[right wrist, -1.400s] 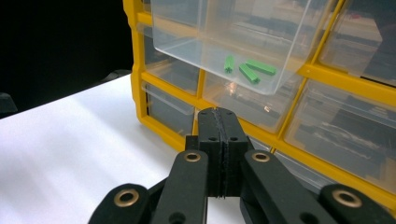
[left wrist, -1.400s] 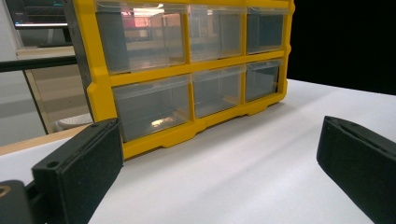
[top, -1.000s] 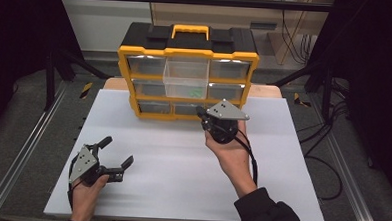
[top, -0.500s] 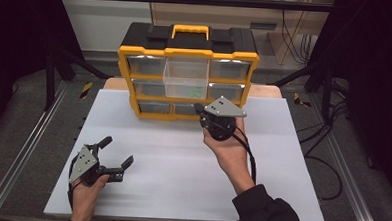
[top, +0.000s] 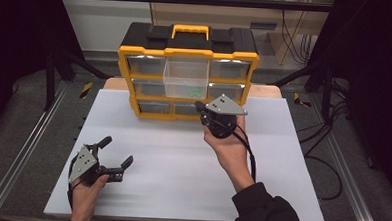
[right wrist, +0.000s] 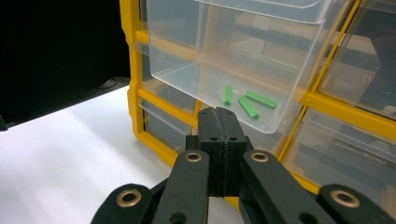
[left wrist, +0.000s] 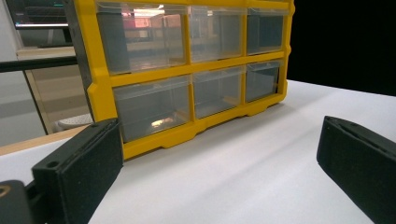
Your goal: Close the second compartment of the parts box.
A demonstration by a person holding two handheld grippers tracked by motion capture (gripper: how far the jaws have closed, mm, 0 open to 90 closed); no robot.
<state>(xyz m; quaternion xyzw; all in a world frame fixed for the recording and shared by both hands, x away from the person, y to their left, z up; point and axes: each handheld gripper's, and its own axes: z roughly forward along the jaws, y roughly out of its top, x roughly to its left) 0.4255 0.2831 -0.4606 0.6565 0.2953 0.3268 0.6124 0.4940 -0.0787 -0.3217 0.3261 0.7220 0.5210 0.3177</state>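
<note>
A yellow and black drawer cabinet (top: 187, 80) stands at the back of the white table (top: 182, 160). Its top middle clear drawer (top: 186, 79) is pulled out and holds three green plastic pieces (right wrist: 245, 101). My right gripper (top: 200, 108) hovers just in front of and below that drawer, jaws pressed together with nothing between them (right wrist: 218, 122). My left gripper (top: 116, 152) rests low near the table's front left, open wide and empty, facing the cabinet (left wrist: 187, 70) from a distance.
The table's wooden back edge (top: 115, 84) shows beside the cabinet. Metal rails (top: 22, 153) run along both sides of the table. Cables (top: 332, 146) lie on the floor at the right. Open white surface lies between the two grippers.
</note>
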